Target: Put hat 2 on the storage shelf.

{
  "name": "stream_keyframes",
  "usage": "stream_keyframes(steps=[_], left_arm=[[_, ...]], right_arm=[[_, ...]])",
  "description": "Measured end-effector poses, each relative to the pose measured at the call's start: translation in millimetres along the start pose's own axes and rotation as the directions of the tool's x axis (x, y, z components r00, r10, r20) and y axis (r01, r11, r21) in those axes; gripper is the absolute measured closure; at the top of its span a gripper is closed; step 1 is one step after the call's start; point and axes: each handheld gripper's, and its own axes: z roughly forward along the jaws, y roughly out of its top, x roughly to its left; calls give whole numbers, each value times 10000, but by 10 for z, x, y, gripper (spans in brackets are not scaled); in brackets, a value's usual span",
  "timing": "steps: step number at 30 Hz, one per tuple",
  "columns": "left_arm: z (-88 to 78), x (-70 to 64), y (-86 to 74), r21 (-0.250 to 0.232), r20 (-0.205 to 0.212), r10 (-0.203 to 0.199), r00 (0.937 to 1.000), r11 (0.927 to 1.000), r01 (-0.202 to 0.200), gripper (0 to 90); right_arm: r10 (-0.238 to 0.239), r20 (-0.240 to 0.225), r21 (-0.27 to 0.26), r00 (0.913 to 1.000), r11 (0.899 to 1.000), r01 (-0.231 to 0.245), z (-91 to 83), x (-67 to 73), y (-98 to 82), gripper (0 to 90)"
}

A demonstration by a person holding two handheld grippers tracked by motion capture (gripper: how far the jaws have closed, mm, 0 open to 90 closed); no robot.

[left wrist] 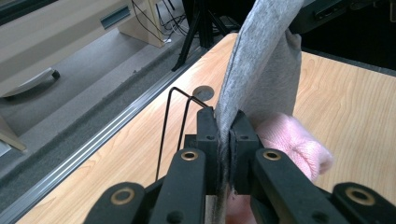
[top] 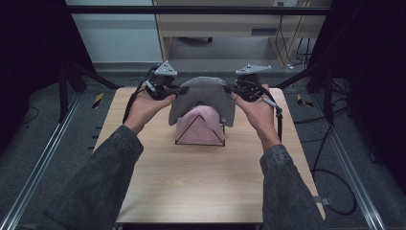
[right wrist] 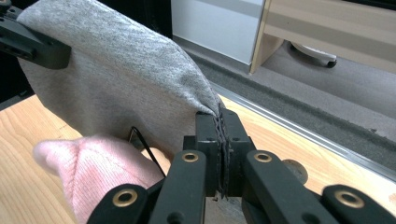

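Wooden table [top: 201, 187] first, with the black wire rack [top: 200, 130] standing toward its far middle, so taking that rack as the anchor for everything. Already draped over the rack: a pink sock [top: 201, 125], hanging down both sides. Held stretched right above the rack and partly over the pink one: a grey sock [top: 203, 98], pulled out flat between the two tools, lower edge drooping in front of the rack's top. To the left of the rack, left gripper [top: 168, 89], jaws pressed together on one end of the grey sock; clear in the left gripper view, fabric pinched tight between the pads [left wrist: 229, 140] and rising up and away, the rack's wire loop [left wrist: 180, 121] just beside, pink knit underneath to the right. To the right of the rack, right gripper [top: 239, 89], likewise clamped on the other end, cloth bunched in the pinch [right wrist: 219, 140] and pink sock below left. Looks like the hanging step, midway: sock spread and lined up, not yet resting on the rack. Next move probably calls for lowering both ends evenly, keeping the cloth taut and centred over the top wire, then letting go only once draped. Worth watching: dragging the pink sock off or tipping the light rack.
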Motion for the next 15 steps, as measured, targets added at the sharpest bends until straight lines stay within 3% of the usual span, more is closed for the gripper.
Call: stream_keyframes(steps=[15], left_arm=[[102, 11, -141, 117, 89, -315, 9995, 9994, 314, 851]], right_arm=[[-21, -67, 257, 10000, 9997, 23, 109, 13, -89, 886]])
